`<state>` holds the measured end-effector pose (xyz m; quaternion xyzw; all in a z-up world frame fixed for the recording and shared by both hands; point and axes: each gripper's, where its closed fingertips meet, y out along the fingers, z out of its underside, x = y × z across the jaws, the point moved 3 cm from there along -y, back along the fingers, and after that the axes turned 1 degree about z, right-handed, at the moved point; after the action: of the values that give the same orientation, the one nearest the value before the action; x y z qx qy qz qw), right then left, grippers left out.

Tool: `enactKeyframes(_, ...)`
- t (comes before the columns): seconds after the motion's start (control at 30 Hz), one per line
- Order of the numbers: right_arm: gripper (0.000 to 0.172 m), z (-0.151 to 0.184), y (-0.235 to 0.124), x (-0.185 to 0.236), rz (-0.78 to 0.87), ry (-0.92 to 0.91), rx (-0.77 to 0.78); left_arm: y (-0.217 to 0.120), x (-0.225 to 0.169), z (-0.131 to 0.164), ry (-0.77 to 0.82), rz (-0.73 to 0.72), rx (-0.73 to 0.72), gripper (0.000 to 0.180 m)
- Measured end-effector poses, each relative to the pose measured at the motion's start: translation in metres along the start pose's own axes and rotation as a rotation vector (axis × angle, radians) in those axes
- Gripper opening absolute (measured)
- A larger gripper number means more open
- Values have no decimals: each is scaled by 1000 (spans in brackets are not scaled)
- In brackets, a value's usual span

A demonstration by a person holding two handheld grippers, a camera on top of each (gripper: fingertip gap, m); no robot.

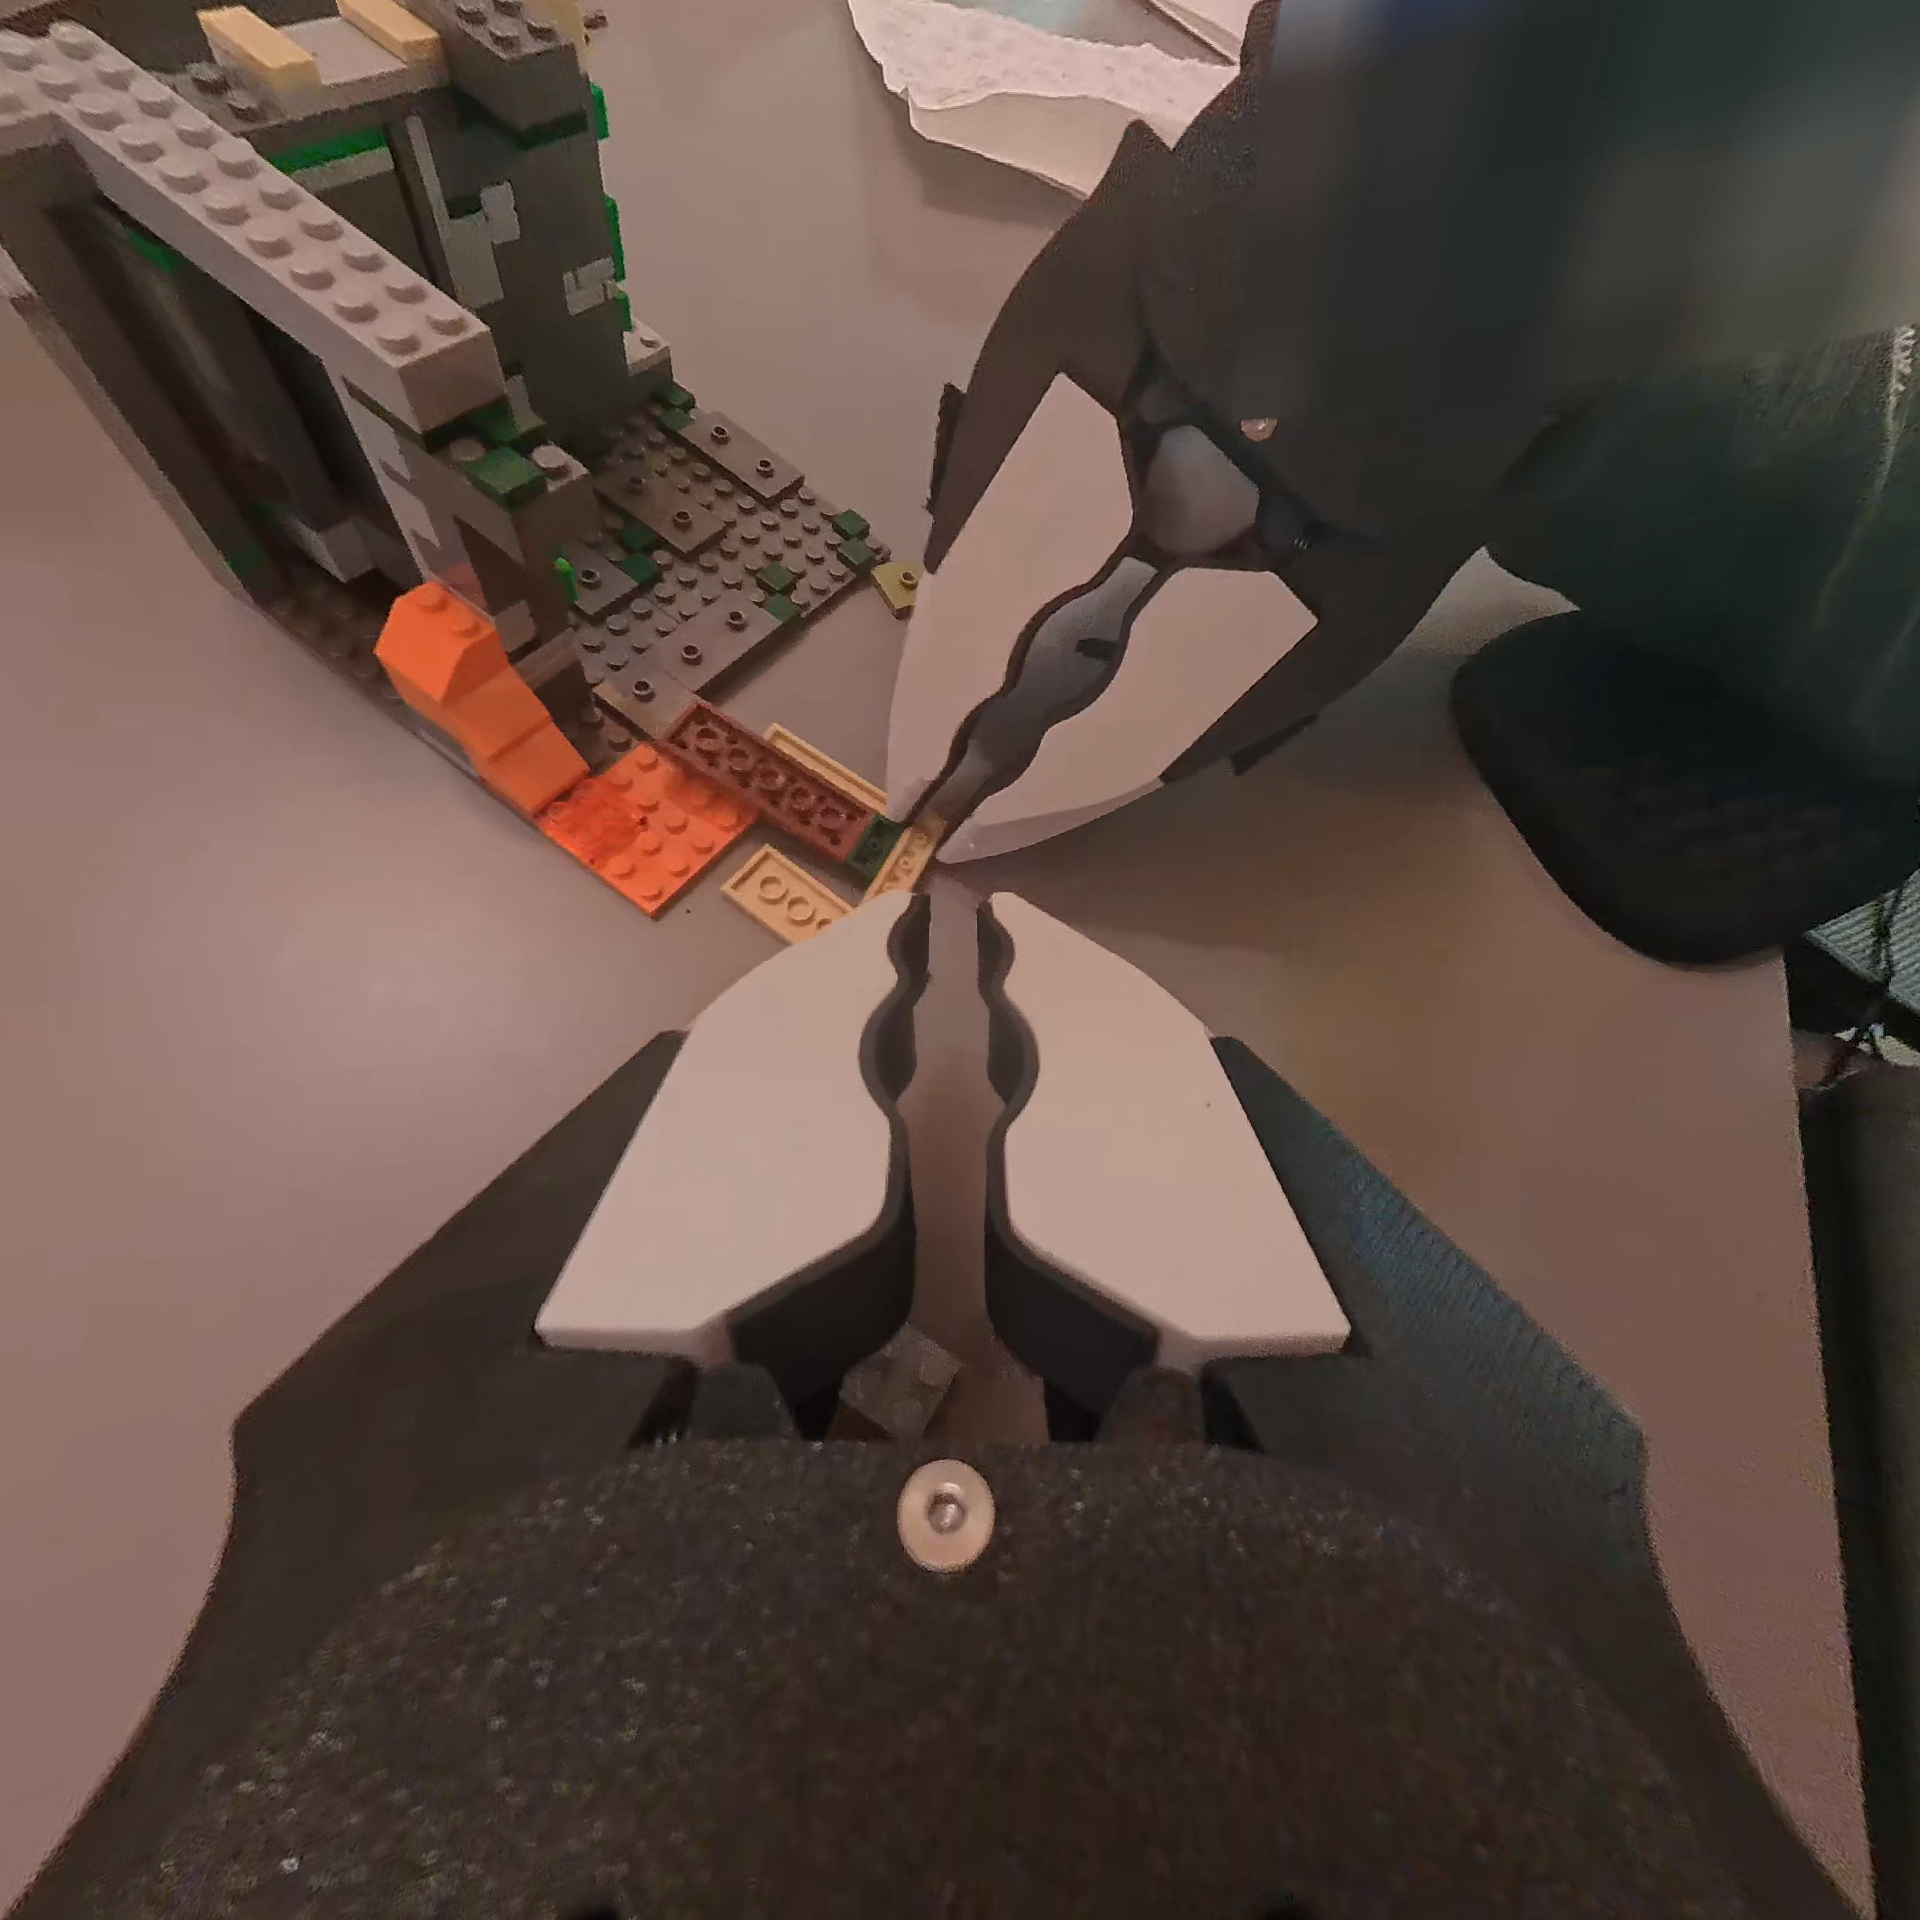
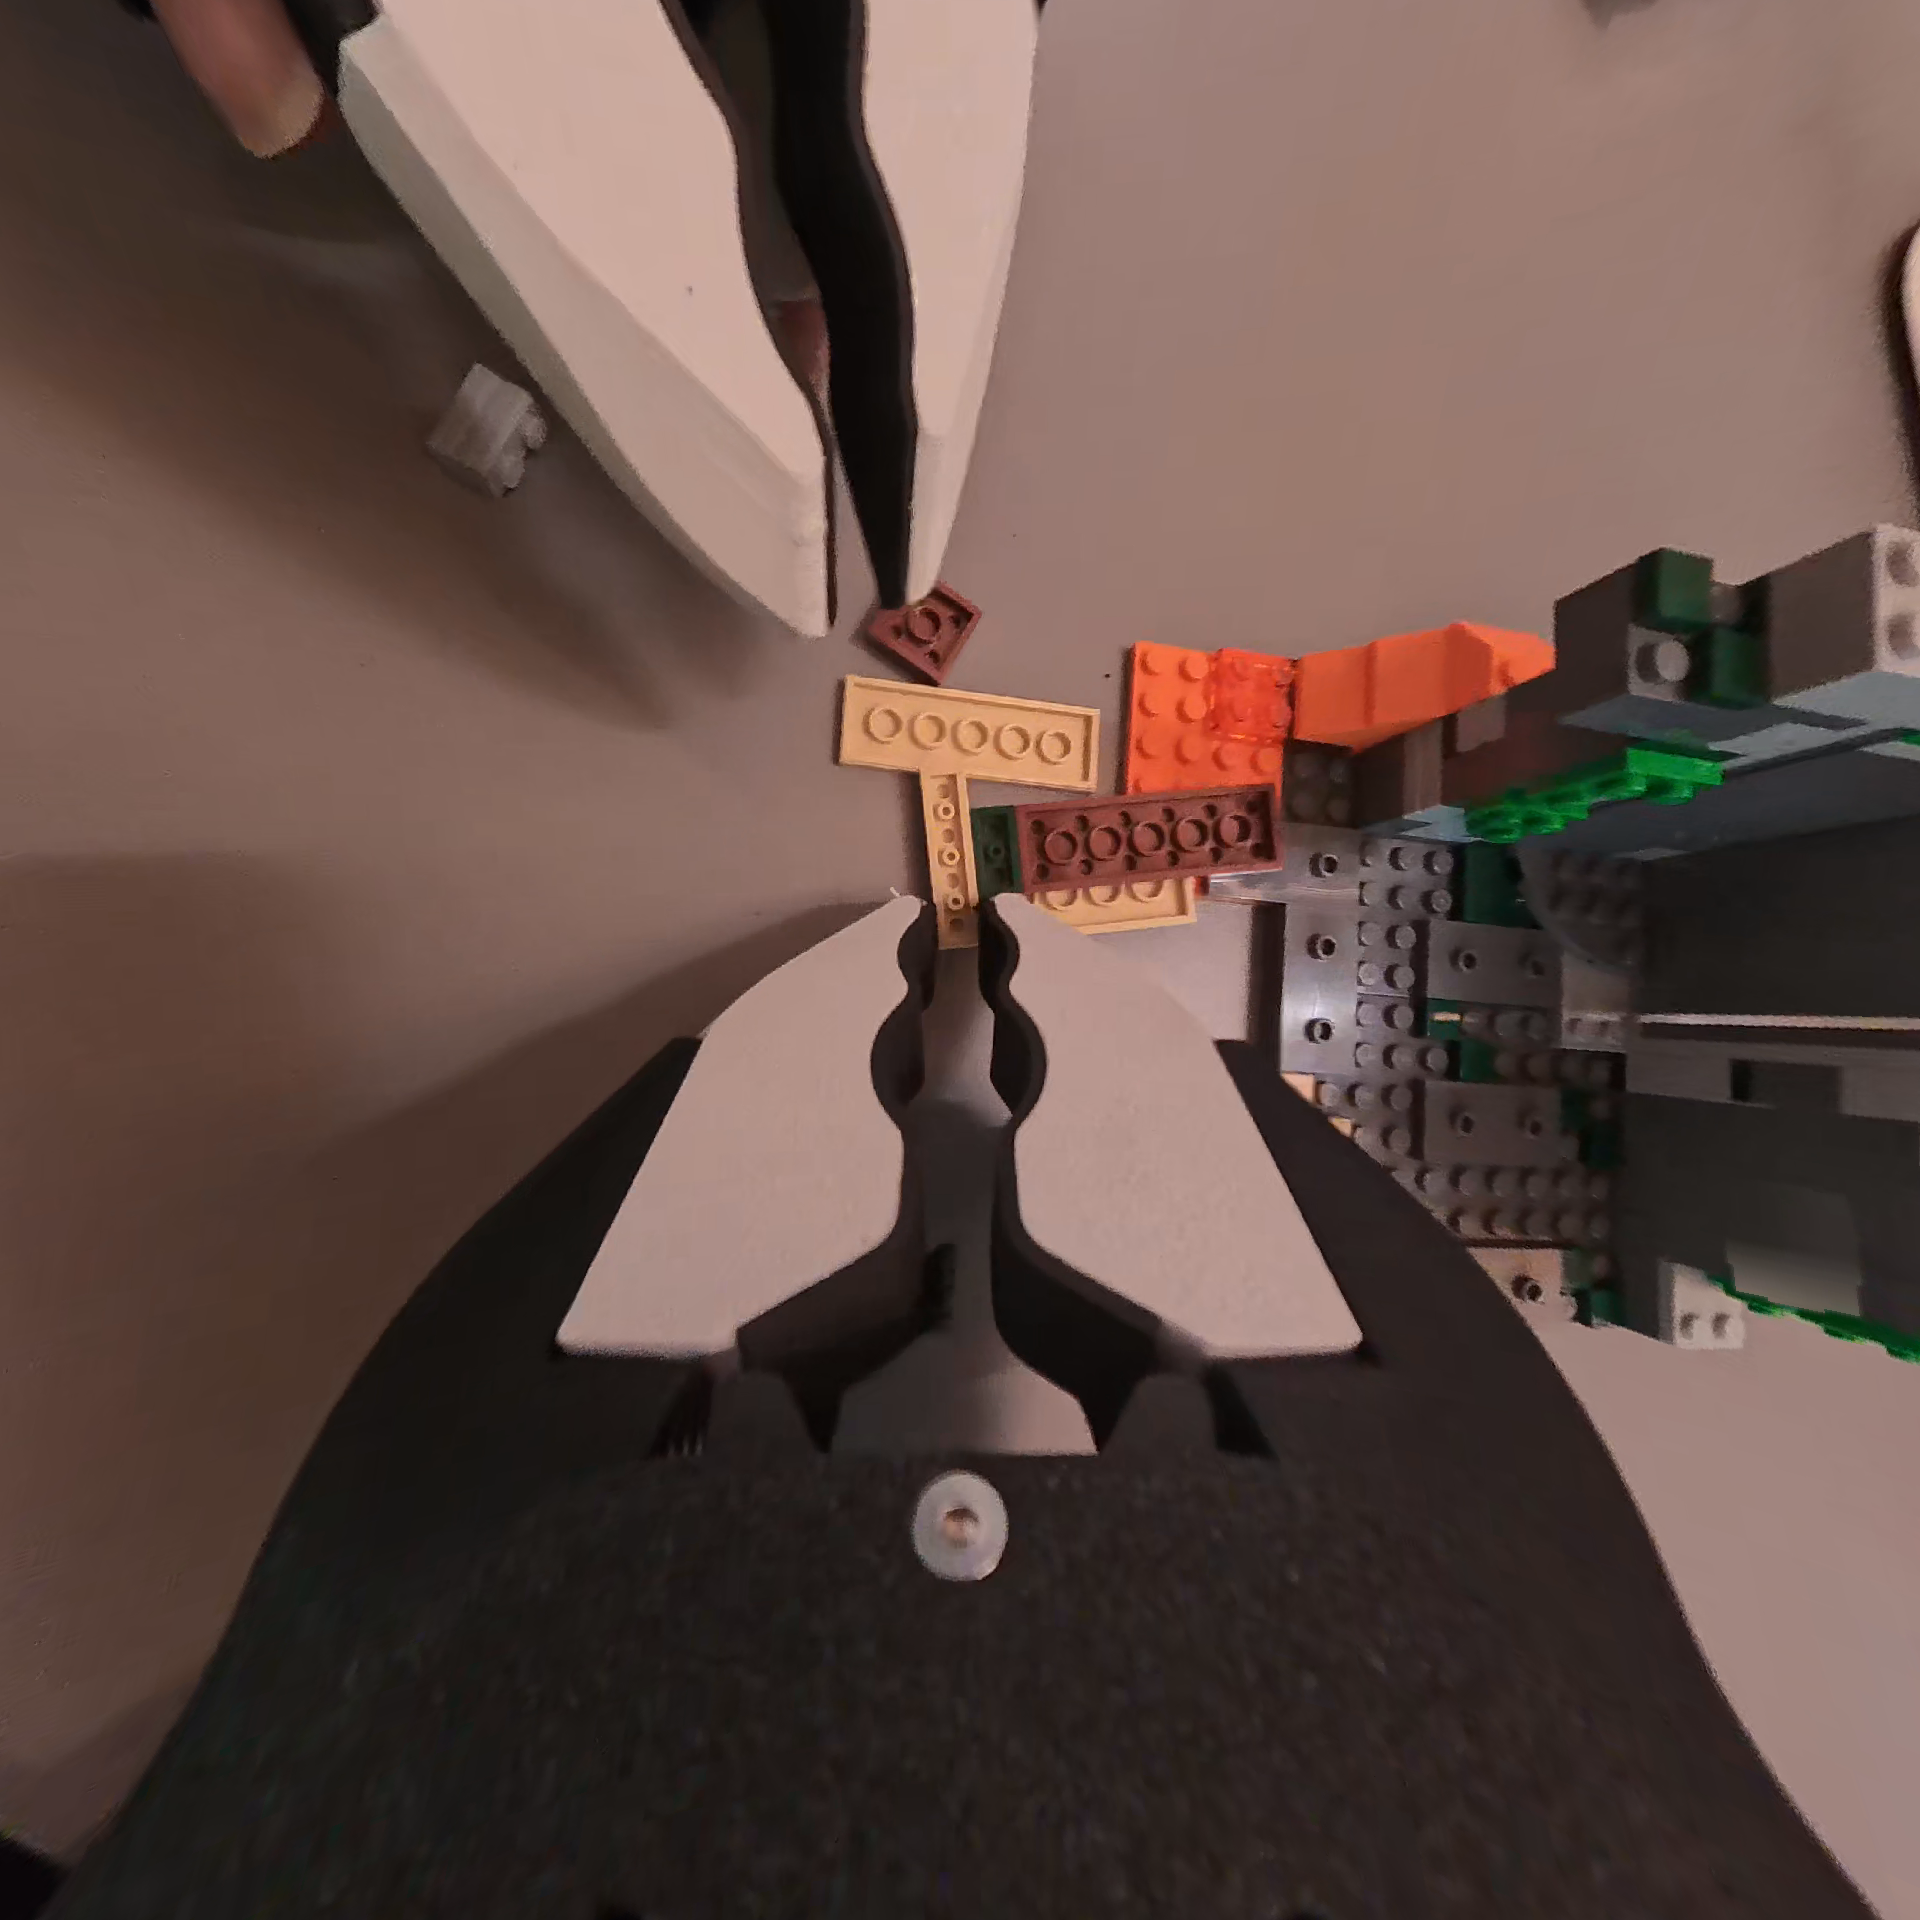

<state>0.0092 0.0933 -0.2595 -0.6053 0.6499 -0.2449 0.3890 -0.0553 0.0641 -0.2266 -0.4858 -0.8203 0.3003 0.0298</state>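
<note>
My right gripper [image 2: 954, 914] is shut on the near end of a narrow tan plate [image 2: 948, 842] that lies studs-down on the grey table. The plate touches a small dark green piece [image 2: 994, 847] and a brown plate [image 2: 1143, 836], with a wide tan plate [image 2: 966, 738] at its far end. In the left wrist view the right gripper [image 1: 930, 831] comes down from the upper right onto that narrow plate [image 1: 904, 857]. My left gripper [image 1: 951, 909] is open with bare table between its pads. Its tips [image 2: 873, 613] hover beside a small brown square plate [image 2: 925, 631].
A grey and green brick building [image 1: 343, 343] with an orange plate [image 1: 644, 821] at its foot stands to the left, and also shows in the right wrist view [image 2: 1558, 1039]. A small clear brick [image 2: 483, 431] lies loose. White paper [image 1: 987, 62] lies at the back. A person's dark sleeve [image 1: 1558, 416] is at right. Tip to tip, the grippers are about 6 cm apart.
</note>
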Motion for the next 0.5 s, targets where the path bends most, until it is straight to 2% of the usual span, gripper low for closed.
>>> enactKeyframes(0.03,8,0,-1,3,-21,4,-14,-1,0,0,18,-6,-2,9)
enactKeyframes(0.13,7,-5,-10,15,-128,69,-131,-4,-2,-3,115,-14,-12,19)
enactKeyframes(0.33,7,-18,-64,28,-408,194,-457,-9,-20,-9,449,-45,-39,34)
enactKeyframes(0.5,7,-23,-73,48,-616,210,-514,-3,-48,-15,692,-68,-101,44)
